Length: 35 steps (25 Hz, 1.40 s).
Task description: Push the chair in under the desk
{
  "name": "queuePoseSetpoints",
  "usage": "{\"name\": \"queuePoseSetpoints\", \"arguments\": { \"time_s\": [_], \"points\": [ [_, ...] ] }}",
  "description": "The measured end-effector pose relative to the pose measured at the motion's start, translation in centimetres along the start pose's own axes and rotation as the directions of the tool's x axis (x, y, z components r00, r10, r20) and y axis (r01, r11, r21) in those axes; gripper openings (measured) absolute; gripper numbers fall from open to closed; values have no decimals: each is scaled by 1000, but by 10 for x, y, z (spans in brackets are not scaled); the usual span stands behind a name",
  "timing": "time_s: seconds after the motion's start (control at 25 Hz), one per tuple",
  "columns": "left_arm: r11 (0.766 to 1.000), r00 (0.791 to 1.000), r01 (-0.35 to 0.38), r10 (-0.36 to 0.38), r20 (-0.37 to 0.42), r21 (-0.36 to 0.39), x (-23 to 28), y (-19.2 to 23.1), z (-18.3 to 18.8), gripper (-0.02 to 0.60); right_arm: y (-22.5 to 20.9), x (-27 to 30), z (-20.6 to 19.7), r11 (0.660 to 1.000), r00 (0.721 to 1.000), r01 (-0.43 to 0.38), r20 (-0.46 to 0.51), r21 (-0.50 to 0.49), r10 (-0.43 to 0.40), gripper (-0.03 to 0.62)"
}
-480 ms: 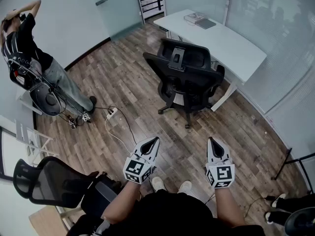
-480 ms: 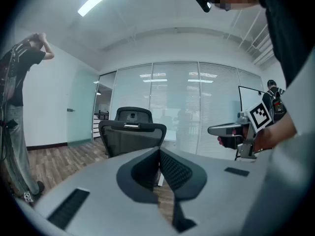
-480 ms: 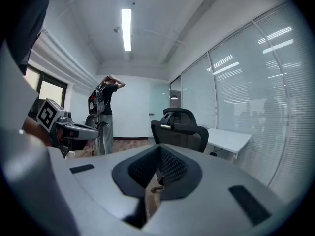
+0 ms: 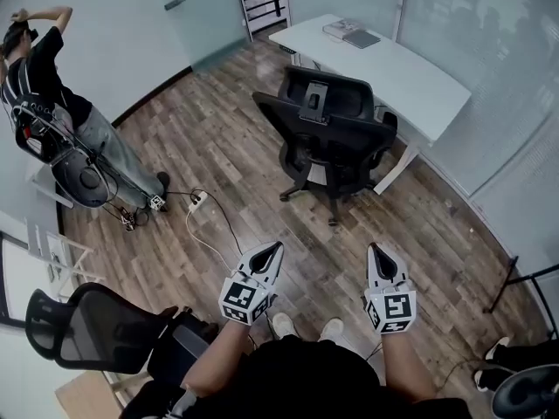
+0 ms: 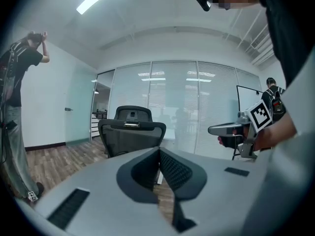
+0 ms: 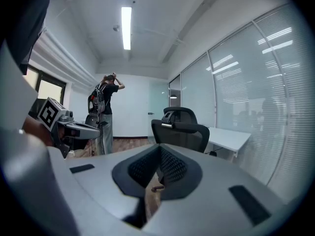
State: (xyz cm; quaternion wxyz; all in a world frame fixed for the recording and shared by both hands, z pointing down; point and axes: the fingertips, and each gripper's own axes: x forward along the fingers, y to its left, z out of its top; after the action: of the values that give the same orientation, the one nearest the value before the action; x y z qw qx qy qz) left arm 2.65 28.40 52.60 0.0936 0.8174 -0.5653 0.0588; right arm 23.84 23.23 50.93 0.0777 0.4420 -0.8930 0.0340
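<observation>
The black office chair [image 4: 332, 138] stands pulled out on the wood floor [image 4: 218, 138], its back turned to the wearer and its seat facing the white worktop [image 4: 419, 81], with its far armrest near the worktop's long edge and slanted leg. Bare floor lies open between the chair and both grippers. The left gripper [image 4: 277, 247] and right gripper [image 4: 375, 249] are held low side by side, well apart from the chair, each with jaws pressed together on nothing. A cable and power strip [image 4: 196, 201] cross the floor to the left, near a standing person [image 4: 61, 103]; a second chair [image 4: 87, 326] sits at lower left
</observation>
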Motion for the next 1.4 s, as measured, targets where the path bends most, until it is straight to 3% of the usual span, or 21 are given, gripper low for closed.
{"name": "queuePoseSetpoints", "arguments": {
  "time_s": [0.64, 1.04, 1.4],
  "points": [
    [995, 997, 79, -79, 7, 57, -10, 16, 3, 9, 43, 14, 5, 997, 1000, 11, 5, -81, -11, 6],
    [992, 995, 99, -101, 20, 84, -11, 55, 9, 9, 65, 41, 11, 993, 998, 59, -1, -103, -60, 6],
    [991, 994, 105, -106, 8, 81, 7, 85, 6, 9, 75, 65, 8, 985, 997, 48, -49, -168, -57, 8]
  ]
}}
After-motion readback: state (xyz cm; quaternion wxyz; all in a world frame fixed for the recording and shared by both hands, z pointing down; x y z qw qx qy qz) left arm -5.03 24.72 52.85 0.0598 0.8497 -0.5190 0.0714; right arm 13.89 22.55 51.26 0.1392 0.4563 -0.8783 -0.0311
